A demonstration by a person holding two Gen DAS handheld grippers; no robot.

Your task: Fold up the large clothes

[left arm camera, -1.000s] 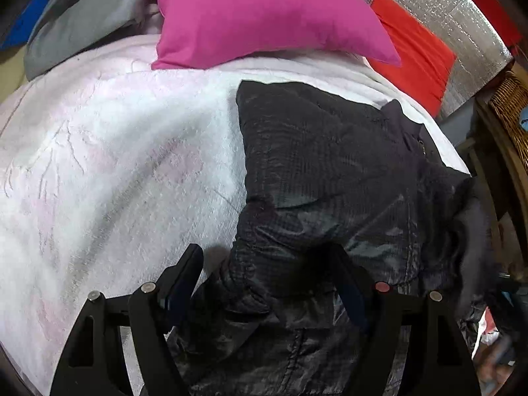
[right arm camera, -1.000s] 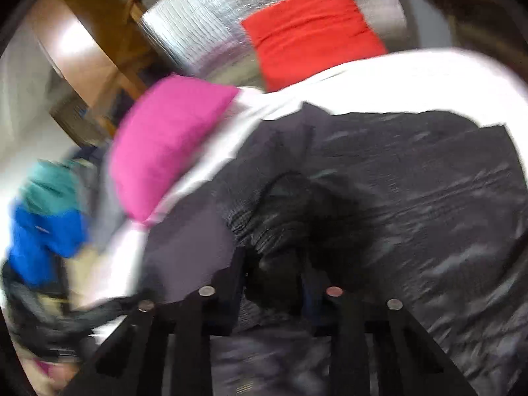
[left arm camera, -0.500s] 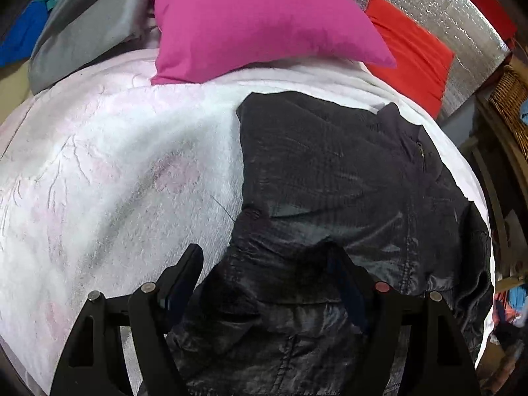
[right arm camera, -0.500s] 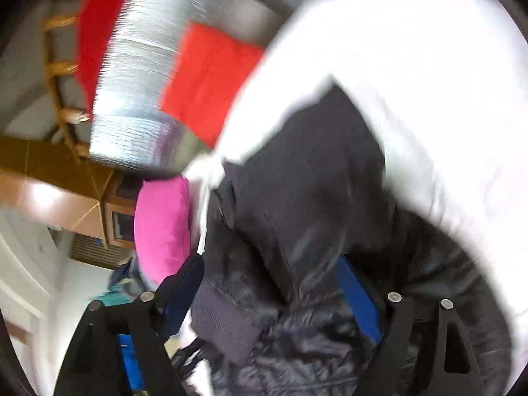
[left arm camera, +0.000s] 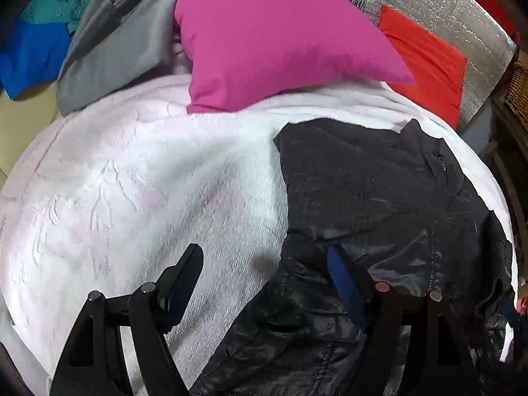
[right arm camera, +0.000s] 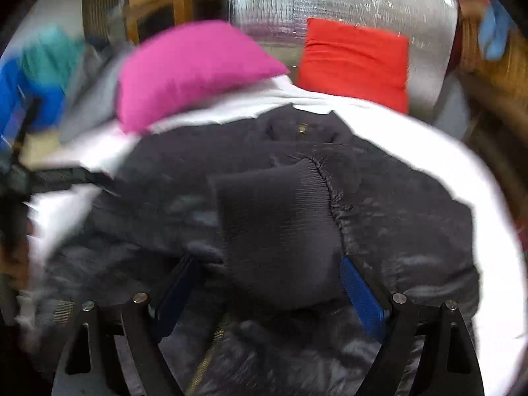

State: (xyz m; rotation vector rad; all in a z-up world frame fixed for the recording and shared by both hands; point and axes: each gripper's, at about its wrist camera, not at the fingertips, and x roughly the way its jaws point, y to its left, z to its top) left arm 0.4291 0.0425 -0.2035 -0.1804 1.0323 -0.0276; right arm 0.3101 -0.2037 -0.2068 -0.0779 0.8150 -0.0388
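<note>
Your L gripper [left arm camera: 264,257] hangs w/ jaws spread wide, nothing gripped; its L finger is over the white textured bed cover [left arm camera: 132,198], its R finger over the shiny black quilted jacket [left arm camera: 379,198]. Jacket lies flat on the bed, at 3 o'clock in the L view. Your R gripper [right arm camera: 267,270] also has jaws wide apart; the jacket's dark ribbed knit cuff [right arm camera: 277,224] sits between them, not pinched. Magenta pillow [left arm camera: 280,39] at 12 o'clock, red cushion [left arm camera: 425,62] at 1–2, against the silver foil panel [left arm camera: 445,3]. R view is blurred.
</note>
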